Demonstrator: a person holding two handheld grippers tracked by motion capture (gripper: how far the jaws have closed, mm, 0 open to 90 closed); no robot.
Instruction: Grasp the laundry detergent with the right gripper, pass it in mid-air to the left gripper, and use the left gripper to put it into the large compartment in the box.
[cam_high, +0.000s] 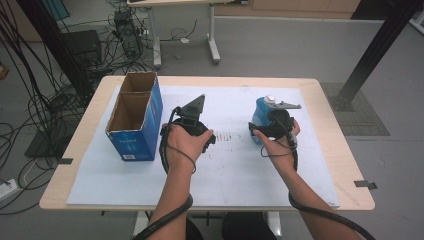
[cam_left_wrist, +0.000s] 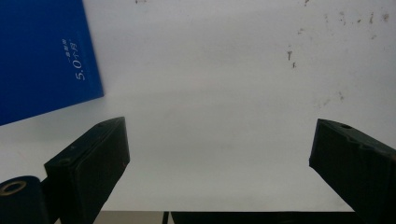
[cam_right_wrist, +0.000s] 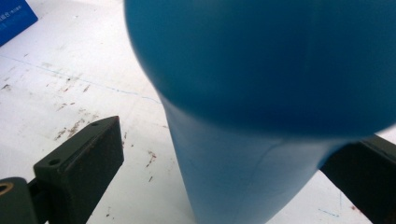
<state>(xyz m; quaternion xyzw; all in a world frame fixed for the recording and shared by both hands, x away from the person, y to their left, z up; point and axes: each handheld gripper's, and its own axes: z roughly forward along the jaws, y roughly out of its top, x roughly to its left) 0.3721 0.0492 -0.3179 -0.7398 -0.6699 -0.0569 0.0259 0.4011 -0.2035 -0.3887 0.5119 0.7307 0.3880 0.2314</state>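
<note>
right hand-held gripper (cam_right_wrist: 224, 186) spread around blue bottle (cam_right_wrist: 261, 93), not pinching; probably light, rigid, smooth plastic; best gripped mid-body. left hand-held gripper (cam_left_wrist: 219, 172) spread, empty.

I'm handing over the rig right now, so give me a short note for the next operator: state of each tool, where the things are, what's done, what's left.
Left tool: open, nothing between its jaws, over the white mat just right of the blue cardboard box.
Right tool: open, jaws on either side of the blue bottle, left jaw clearly off it; contact on the right side cannot be told.
Bottle stands upright on the mat, right of centre. Box is open at the top, with two compartments that look empty.
Done: right tool brought to the bottle.
Left, probably: close on the bottle, lift it, and carry it to the box.
</note>
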